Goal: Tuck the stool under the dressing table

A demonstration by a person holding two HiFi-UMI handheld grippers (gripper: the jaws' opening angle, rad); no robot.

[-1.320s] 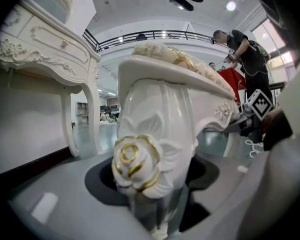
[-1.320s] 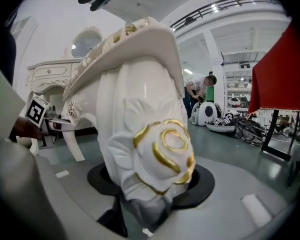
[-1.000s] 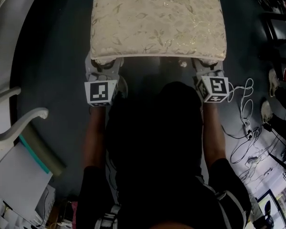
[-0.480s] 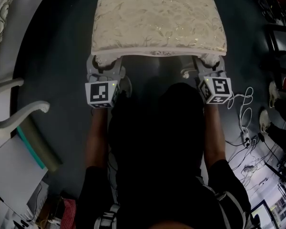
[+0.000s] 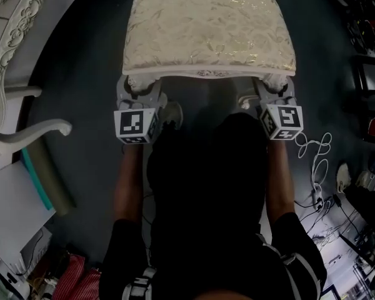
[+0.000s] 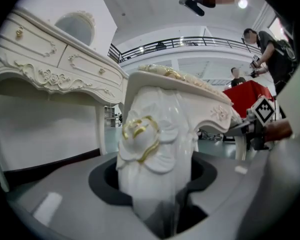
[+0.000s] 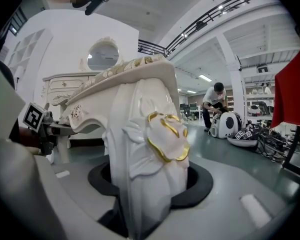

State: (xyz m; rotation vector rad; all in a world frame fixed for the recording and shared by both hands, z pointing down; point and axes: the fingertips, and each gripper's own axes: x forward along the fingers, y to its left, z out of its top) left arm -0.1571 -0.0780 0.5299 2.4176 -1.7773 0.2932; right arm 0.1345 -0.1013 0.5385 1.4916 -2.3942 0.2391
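At upper centre of the head view, the stool [image 5: 209, 27] stands well apart from the dressing table [image 5: 9, 24] at upper left.
The left gripper [image 5: 137, 94] clamps the left leg [image 6: 155, 149] and the right gripper [image 5: 276, 94] clamps the right leg [image 7: 150, 159], probably to steer it squarely.

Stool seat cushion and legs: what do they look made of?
The seat cushion looks like woven fabric, cream with a leafy gold pattern that glints, probably brocade over padding. The stool leg is hard and glossy white, with smooth highlights and a gilt-edged carved flower. It could be painted wood or moulded resin; the look leaves that open.
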